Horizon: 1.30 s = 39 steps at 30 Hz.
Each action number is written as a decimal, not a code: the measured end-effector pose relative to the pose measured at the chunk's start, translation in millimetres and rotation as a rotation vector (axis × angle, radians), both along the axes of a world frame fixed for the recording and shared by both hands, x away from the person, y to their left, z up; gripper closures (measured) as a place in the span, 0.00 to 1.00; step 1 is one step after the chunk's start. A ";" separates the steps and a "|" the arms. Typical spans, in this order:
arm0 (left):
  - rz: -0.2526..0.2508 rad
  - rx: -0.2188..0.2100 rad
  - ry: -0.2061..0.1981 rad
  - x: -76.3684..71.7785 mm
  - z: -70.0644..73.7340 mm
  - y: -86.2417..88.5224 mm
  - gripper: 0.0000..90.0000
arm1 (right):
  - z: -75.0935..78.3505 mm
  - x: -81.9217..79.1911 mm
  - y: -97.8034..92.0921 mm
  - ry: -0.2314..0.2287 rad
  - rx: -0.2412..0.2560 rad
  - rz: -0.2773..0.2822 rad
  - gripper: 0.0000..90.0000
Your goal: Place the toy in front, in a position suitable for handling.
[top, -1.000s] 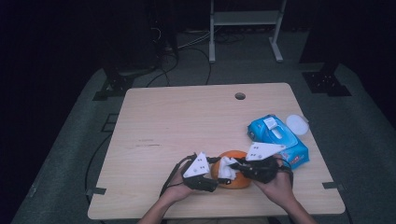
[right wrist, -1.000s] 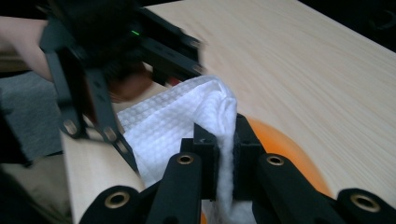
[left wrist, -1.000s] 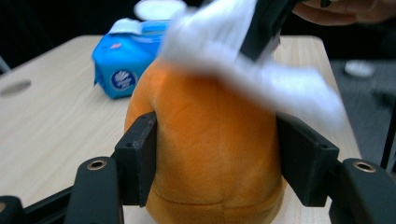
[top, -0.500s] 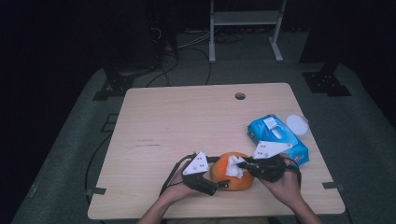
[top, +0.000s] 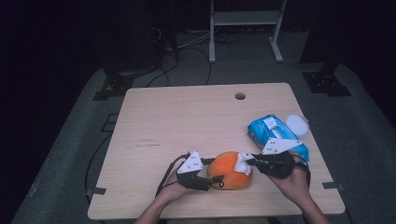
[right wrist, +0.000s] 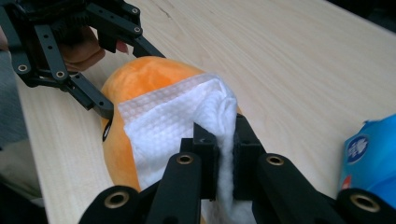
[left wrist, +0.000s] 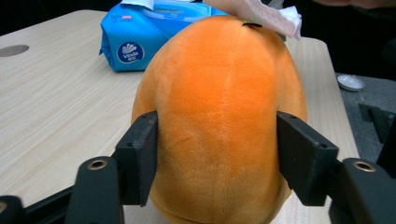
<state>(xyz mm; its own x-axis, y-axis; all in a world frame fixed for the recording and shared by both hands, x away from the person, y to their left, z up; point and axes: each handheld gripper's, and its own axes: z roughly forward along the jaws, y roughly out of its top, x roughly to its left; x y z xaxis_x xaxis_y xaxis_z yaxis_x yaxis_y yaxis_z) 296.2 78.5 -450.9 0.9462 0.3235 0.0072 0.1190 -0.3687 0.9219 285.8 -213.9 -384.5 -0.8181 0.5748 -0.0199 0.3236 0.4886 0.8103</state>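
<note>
An orange plush toy [top: 229, 170] lies on the wooden desk [top: 187, 121], near the desk's front edge, at about 6 o'clock in the high view. The left gripper [top: 212, 178] sits at the toy's 9 o'clock side. Its two black fingers [left wrist: 137, 156] press on both sides of the soft toy and hold it, as the left gripper view shows. The right gripper [top: 247, 163] comes in from the toy's 3 o'clock side. Its fingers [right wrist: 201, 161] are almost closed and pinch a white wet wipe [right wrist: 187, 126] between them. The wipe lies on top of the toy and touches its orange fur. A blue pack of wet wipes [top: 275, 135] lies on the desk at about 2 o'clock from the toy, close to the right hand [top: 294, 184]. A small white round lid [top: 297, 124] lies just beside the pack, near the desk's right edge. A small round hole [top: 240, 96] is in the desk at the far side, at about 12 o'clock.
</note>
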 end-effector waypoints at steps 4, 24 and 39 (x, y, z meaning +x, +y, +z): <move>-0.006 -0.009 0.004 -0.3 3.0 -6.0 0.29 | -0.6 -4.2 8.7 -0.022 -0.001 0.009 0.92; -0.026 -0.018 0.007 5.7 8.2 -1.4 0.20 | -4.1 -5.4 12.6 -0.019 0.005 0.045 0.92; 0.058 -0.005 0.073 11.6 -0.8 9.0 0.39 | -3.0 -6.5 6.9 -0.054 0.016 -0.014 0.92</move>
